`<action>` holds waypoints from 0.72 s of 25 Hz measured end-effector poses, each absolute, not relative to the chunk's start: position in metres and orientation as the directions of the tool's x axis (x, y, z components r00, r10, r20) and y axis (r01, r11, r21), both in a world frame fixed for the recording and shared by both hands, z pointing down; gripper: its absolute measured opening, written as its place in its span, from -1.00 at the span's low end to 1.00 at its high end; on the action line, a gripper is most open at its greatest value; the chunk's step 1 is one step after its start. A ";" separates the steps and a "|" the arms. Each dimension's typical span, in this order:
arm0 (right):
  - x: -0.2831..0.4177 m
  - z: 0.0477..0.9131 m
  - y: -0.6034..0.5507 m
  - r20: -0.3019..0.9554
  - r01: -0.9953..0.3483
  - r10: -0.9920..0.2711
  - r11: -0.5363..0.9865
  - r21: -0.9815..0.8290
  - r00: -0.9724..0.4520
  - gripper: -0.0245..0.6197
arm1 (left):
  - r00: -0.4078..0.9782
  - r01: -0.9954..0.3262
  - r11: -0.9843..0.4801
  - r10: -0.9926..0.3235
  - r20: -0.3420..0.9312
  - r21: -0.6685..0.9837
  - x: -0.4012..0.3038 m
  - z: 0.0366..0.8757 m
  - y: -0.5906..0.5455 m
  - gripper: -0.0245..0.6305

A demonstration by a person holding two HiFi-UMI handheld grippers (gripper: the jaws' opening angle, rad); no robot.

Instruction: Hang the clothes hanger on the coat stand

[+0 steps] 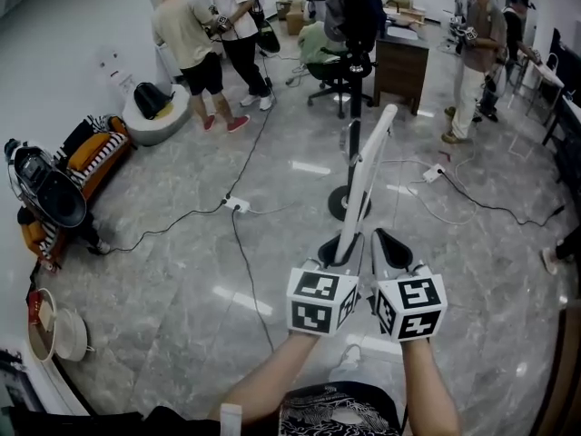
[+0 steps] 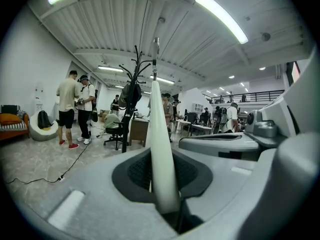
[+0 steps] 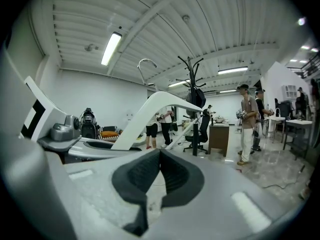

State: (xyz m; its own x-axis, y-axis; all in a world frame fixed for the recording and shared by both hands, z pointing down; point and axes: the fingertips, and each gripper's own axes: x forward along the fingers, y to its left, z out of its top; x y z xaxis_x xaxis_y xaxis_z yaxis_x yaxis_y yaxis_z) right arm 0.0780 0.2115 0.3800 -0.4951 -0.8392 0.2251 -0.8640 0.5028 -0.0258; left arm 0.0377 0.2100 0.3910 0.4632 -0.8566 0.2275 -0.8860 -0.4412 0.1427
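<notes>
**White hanger being carried toward the coat stand**

The person is standing on a big shiny floor [image 1: 182, 243] and looking down at it. The coat stand [image 2: 127, 126] is standing in the upper middle of the head view, well apart from the two grippers at the bottom. Dark bags [image 1: 359, 12] are already hanging near its top, so the hanger will probably need one of the free hooks up high.

The clothes hanger [image 1: 368, 171] is sticking up from the bottom middle of the head view and pointing toward the stand. It is not touching the stand yet. I think it is being held by one end so that its hook, at the far end, can reach up first.

The left gripper [image 1: 340, 248] is squeezing the lower end of the hanger tight between its jaws, so the hanger is not slipping.

The right gripper [image 1: 388, 243] is waiting just beside it, with its jaws pressed together and nothing in them. It is probably staying close so it can help steady the hanger.
</notes>
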 end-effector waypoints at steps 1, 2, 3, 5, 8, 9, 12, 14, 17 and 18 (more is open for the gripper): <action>0.082 0.378 0.204 0.222 -0.863 -0.838 0.505 -0.030 -0.498 -0.92 | 0.462 -0.887 -0.440 -0.857 0.230 0.142 0.042 0.391 0.203 -0.71; 0.085 0.377 0.196 0.219 -0.861 -0.836 0.508 -0.033 -0.503 -0.92 | 0.459 -0.888 -0.437 -0.857 0.233 0.142 0.046 0.390 0.195 -0.71; 0.088 0.375 0.188 0.216 -0.858 -0.834 0.512 -0.036 -0.507 -0.92 | 0.457 -0.889 -0.434 -0.858 0.237 0.142 0.050 0.390 0.188 -0.71; 0.095 0.374 0.174 0.213 -0.853 -0.829 0.521 -0.041 -0.517 -0.92 | 0.450 -0.893 -0.427 -0.859 0.243 0.143 0.057 0.391 0.175 -0.71; 0.109 0.376 0.156 0.211 -0.846 -0.823 0.531 -0.046 -0.528 -0.92 | 0.440 -0.898 -0.416 -0.862 0.251 0.145 0.071 0.394 0.156 -0.71; 0.114 0.377 0.150 0.212 -0.845 -0.821 0.533 -0.047 -0.530 -0.92 | 0.438 -0.899 -0.413 -0.863 0.254 0.146 0.076 0.396 0.150 -0.71; 0.131 0.378 0.133 0.215 -0.842 -0.817 0.537 -0.052 -0.534 -0.92 | 0.433 -0.901 -0.408 -0.863 0.261 0.146 0.092 0.398 0.135 -0.71; 0.142 0.376 0.122 0.213 -0.841 -0.816 0.539 -0.054 -0.537 -0.92 | 0.429 -0.903 -0.402 -0.864 0.265 0.151 0.102 0.398 0.125 -0.71; 0.155 0.373 0.107 0.207 -0.837 -0.814 0.544 -0.058 -0.543 -0.92 | 0.419 -0.908 -0.393 -0.866 0.271 0.148 0.113 0.398 0.112 -0.71; 0.159 0.373 0.103 0.205 -0.836 -0.813 0.546 -0.060 -0.545 -0.92 | 0.417 -0.909 -0.391 -0.867 0.273 0.146 0.117 0.398 0.108 -0.71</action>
State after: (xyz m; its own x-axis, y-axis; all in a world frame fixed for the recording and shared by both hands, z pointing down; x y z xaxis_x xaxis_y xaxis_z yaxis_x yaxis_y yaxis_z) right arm 0.1587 0.1032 0.3732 -0.5455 -0.8126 0.2054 -0.8358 0.5458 -0.0604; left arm 0.1167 0.1084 0.3979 0.4166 -0.8672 0.2727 -0.9089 -0.3907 0.1459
